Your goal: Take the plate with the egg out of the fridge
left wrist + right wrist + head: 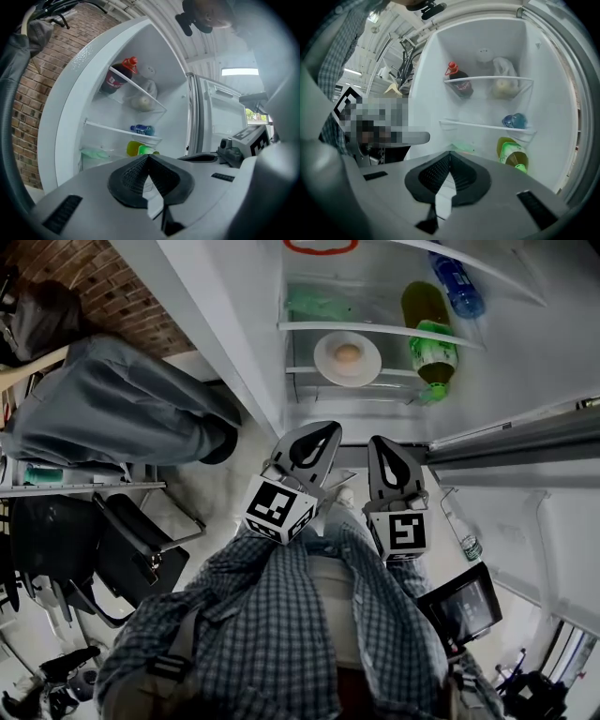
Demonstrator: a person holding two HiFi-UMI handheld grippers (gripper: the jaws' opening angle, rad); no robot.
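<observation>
Facing the open fridge [534,352], both grippers are held side by side just in front of it. Left gripper [322,430]: jaws pressed together at the tips, nothing between them. Right gripper [385,442]: jaws likewise closed tip to tip and empty. The plate [324,360] sits on a low shelf [300,371] inside the fridge, with the egg [347,353] at its centre. It lies beyond both grippers and neither touches it. Right of the plate a green bottle [429,334] lies on its side, and a blue bottle [459,287] lies one shelf higher. A pale green pack [319,306] rests behind the plate to the left. On the top shelf a red-capped dark bottle [459,82] leans beside a white bag [504,77].
</observation>
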